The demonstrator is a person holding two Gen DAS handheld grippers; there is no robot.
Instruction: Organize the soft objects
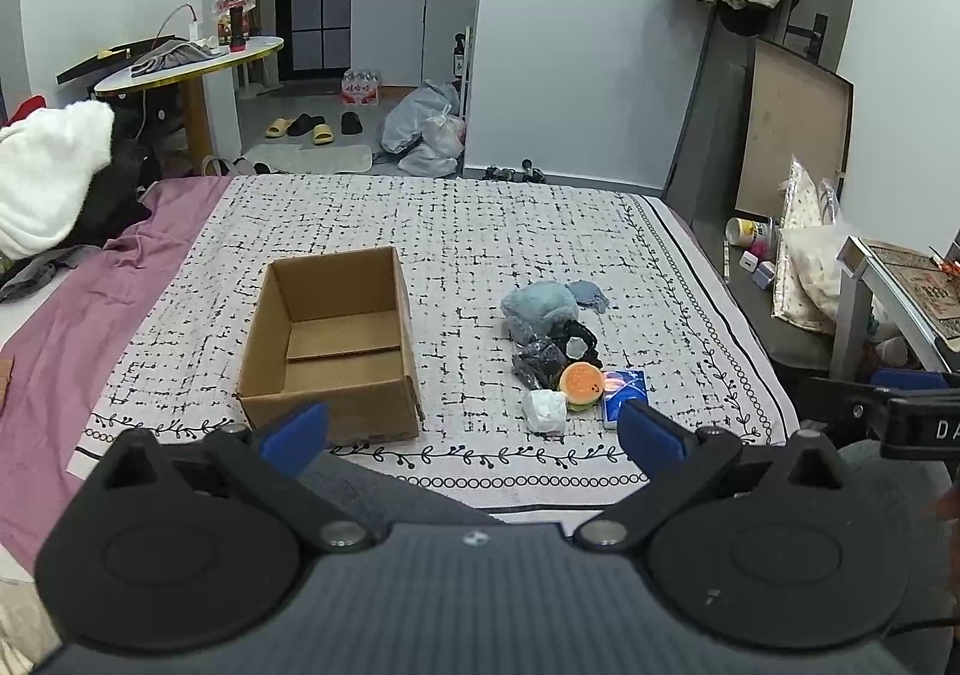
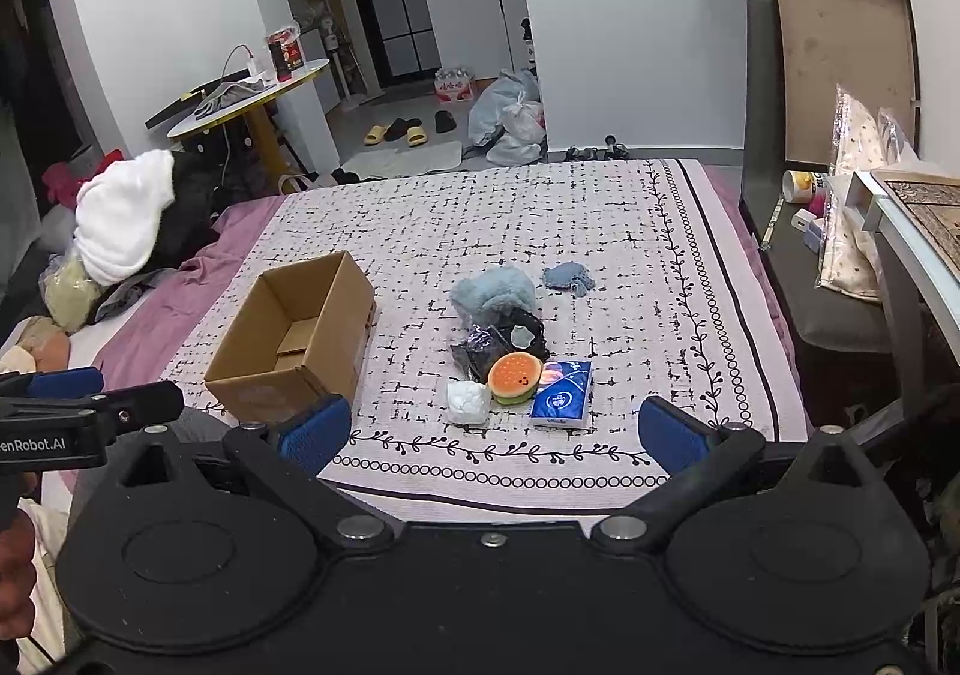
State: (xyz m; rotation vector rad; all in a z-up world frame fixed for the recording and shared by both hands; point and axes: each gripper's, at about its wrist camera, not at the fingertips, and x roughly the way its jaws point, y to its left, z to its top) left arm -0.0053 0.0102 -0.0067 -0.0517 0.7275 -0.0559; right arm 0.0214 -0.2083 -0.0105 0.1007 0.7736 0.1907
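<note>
Both grippers, left gripper (image 1: 474,429) and right gripper (image 2: 495,429), spread wide and holding nothing, near the box (image 1: 336,339) left of the toy pile (image 1: 561,351), ready for sorting.

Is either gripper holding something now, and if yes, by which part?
Nothing is held. The left gripper and the right gripper are both open and empty, short of the soft objects on the bed.

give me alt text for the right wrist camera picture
An open right gripper hangs over a patterned bedspread. Ahead lie an empty cardboard box and a pile of soft items: burger toy, tissue pack, blue plush.
</note>
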